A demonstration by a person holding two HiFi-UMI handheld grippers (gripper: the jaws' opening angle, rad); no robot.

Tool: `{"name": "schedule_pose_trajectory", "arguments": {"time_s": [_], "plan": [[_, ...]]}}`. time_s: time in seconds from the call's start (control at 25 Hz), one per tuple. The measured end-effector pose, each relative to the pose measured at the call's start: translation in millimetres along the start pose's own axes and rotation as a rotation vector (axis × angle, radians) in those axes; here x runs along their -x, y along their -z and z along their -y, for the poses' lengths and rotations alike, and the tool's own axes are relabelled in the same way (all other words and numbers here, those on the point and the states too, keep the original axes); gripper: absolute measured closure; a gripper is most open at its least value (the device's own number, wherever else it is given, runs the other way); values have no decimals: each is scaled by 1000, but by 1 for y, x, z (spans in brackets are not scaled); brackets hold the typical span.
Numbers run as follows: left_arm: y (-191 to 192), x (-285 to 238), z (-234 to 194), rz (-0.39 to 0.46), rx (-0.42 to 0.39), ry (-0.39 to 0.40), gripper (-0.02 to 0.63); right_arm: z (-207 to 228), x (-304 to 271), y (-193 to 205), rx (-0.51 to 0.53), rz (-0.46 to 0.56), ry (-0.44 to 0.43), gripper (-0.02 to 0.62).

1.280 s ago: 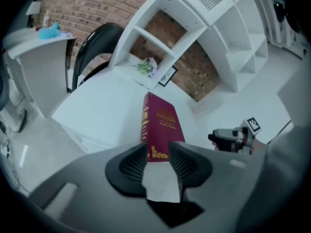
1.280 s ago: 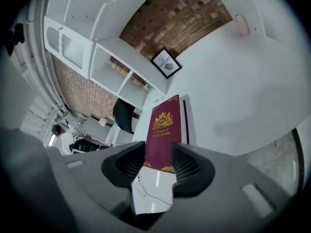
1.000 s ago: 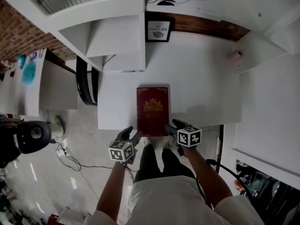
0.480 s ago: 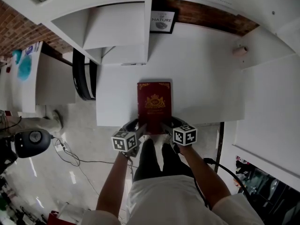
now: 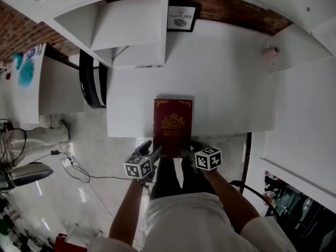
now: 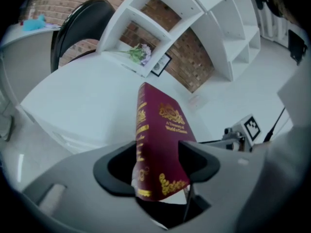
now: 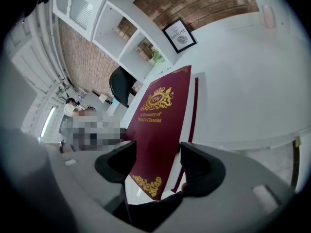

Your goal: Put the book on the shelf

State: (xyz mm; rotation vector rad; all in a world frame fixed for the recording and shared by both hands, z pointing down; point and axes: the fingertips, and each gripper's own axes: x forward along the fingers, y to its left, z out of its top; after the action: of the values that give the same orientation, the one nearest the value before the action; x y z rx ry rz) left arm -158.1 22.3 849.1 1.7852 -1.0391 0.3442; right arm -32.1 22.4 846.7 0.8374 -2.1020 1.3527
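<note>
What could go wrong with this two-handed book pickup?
The left gripper and right gripper have just been opening their jaws, each round a near corner of the book, not clamped yet.
1. That end overhangs the table edge: a nudge could tip it off.
2. Held only by those corners, the long book may sag or swing when lifted.

1. the left tool [image 5: 152, 150] has come in; its jaws have just been opening, and the book [image 5: 173, 122] now has its near left corner between them.
2. the right tool [image 5: 188, 150] likewise, jaws just opened round the near right corner.
</note>
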Motion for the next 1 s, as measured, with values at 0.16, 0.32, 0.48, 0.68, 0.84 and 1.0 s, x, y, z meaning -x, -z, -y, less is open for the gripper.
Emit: {"name": "schedule_pose_trajectory", "arguments": {"time_s": [0.16,0.32,0.48,0.68,0.84,1.0], "plan": [[18,3,-19,-62,64,-6,287,14,0,14,-81,-27,0,291],[27,-14,-21,-135,196,184,229,28,-12,18,-248,-38,-117,233],[36,-27,-6,-221,291,412,226,15,-29,20,-397,-70,-321,235],[35,-32,4,-214,316,476,302,7,-30,15,-416,-51,-387,280],[19,-17,23,-174,303,482,304,-6,-11,1,-347,-24,-402,293],[-10,16,53,-132,269,449,304,-37,28,-30,-290,10,-410,293]]}}
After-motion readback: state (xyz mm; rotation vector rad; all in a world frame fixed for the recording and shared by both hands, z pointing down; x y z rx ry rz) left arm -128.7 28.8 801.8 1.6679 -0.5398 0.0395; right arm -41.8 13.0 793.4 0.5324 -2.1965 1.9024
